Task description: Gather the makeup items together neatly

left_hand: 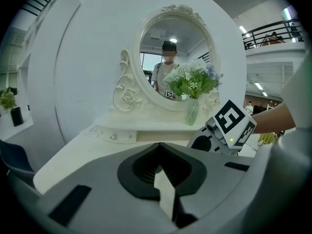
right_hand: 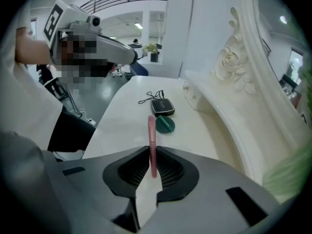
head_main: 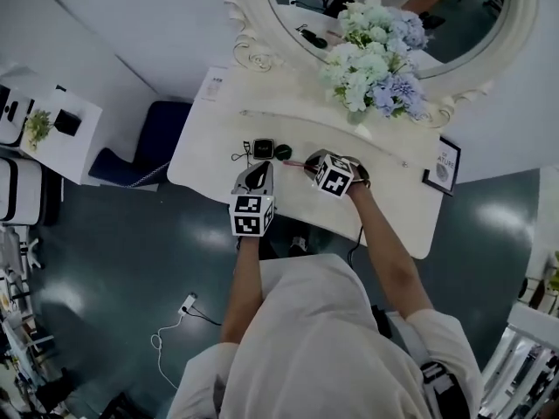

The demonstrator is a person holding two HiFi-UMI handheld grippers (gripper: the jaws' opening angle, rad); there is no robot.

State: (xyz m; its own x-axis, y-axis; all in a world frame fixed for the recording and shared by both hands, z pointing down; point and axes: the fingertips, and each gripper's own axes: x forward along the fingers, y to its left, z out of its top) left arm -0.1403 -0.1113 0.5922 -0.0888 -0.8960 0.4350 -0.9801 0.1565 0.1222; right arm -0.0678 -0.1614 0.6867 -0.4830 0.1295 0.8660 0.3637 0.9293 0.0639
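Both forearms are stretched forward side by side over the white vanity surface [head_main: 210, 160], a gripper held in each hand.

The left gripper [left_hand: 158, 146] is tipped only a little downward and aimed at the oval mirror [left_hand: 175, 57]. Its jaws are pressed together at the tips, with nothing caught between them.

The right gripper [right_hand: 151, 150] is pitched a lot more steeply toward the surface. Its jaws are clamped on a slim pink stick [right_hand: 151, 130], gripped near one end so the rest pokes out past the jaw tips. Whether the free end touches the surface can't be told.

The stick is thin, straight and plain pink, no cap line to be made out. Just past its free end a round green item [right_hand: 165, 124] lies flat on the surface. Right behind that a black compact [right_hand: 162, 107] is parked, with a thin black wire loop [right_hand: 148, 98] lying against its far side.

As for writing, a pale mark sits on the compact's lid but it's too small to be read. The marker cube [head_main: 251, 214] on the left gripper carries only black-and-white squares. A framed card [head_main: 444, 166] at the surface's right end has print that can't be made out either.
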